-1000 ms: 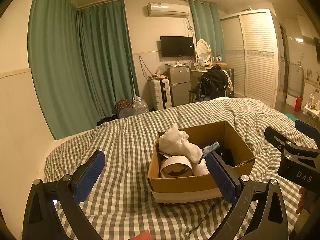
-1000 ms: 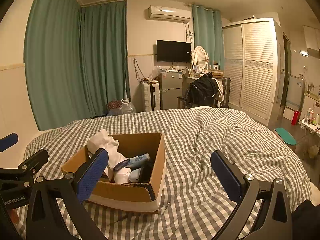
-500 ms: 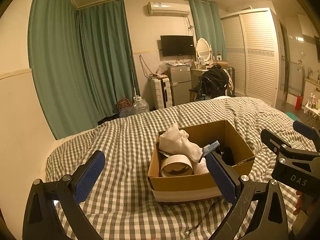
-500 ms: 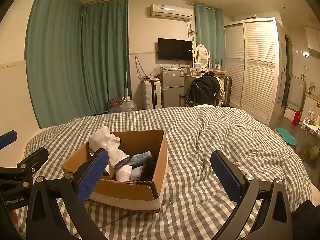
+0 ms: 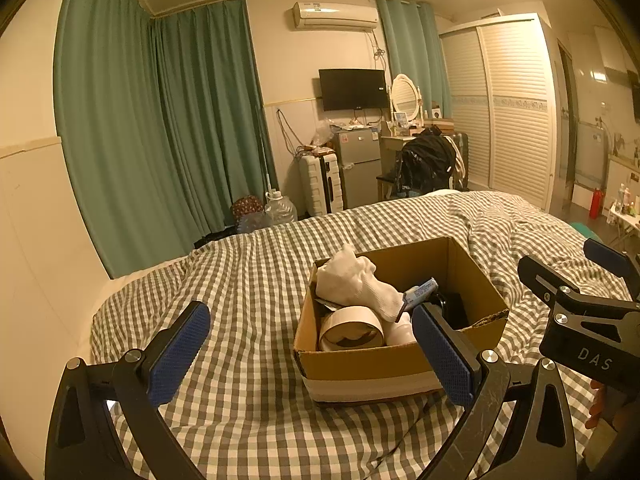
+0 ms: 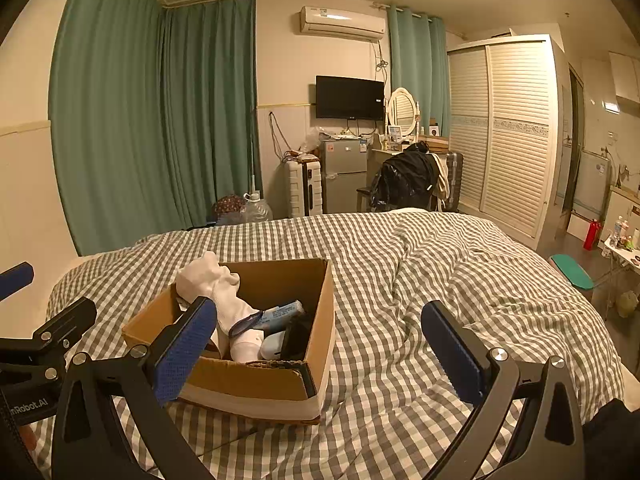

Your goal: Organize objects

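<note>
Soft white sock [image 5: 352,284] in the cardboard box [image 5: 360,364] is best pinched mid-fold; left gripper [image 5: 310,350] and right gripper [image 6: 320,342] are held wide open, empty.

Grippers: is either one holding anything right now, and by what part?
Nothing is held. The left gripper and the right gripper are both open, above the bed.

Both wrist views face across the bed [image 5: 248,280] – sharing the cardboard box [image 5: 360,364] [image 6: 256,384] – from close, low positions
</note>
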